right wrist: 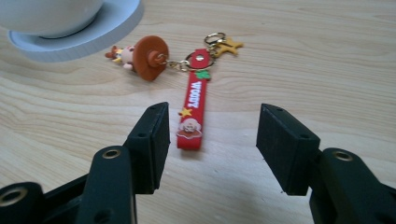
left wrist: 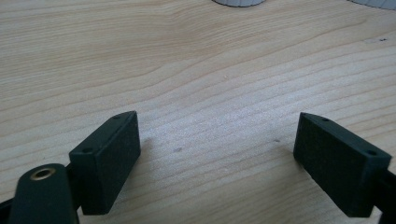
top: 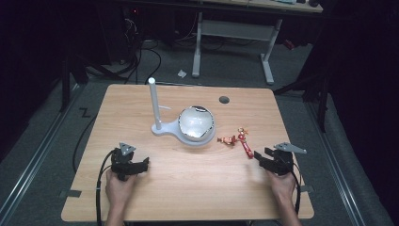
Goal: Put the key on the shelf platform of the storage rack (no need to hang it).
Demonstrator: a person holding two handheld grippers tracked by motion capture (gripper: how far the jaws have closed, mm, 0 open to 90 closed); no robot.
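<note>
Left tongs (top: pixel 136 165) in lower left of high view, resting low over bare worktop (top: pixel 188 188); jaws spread wide, nothing between them, nothing touched. Right tongs (top: pixel 261 156) in lower right, jaws likewise spread wide, holding nothing. In right gripper view, red keychain strap (right wrist: pixel 192 113) lying flat on worktop, its near end between the open jaws, apart from both. Strap printed with small figure and star; ring joins it to a brown-hatted figurine (right wrist: pixel 140 57) and gold star charm (right wrist: pixel 229 45). White bowl (top: pixel 196 121) on white stand with upright post (top: pixel 153 103), centre frame, just left of keychain.
</note>
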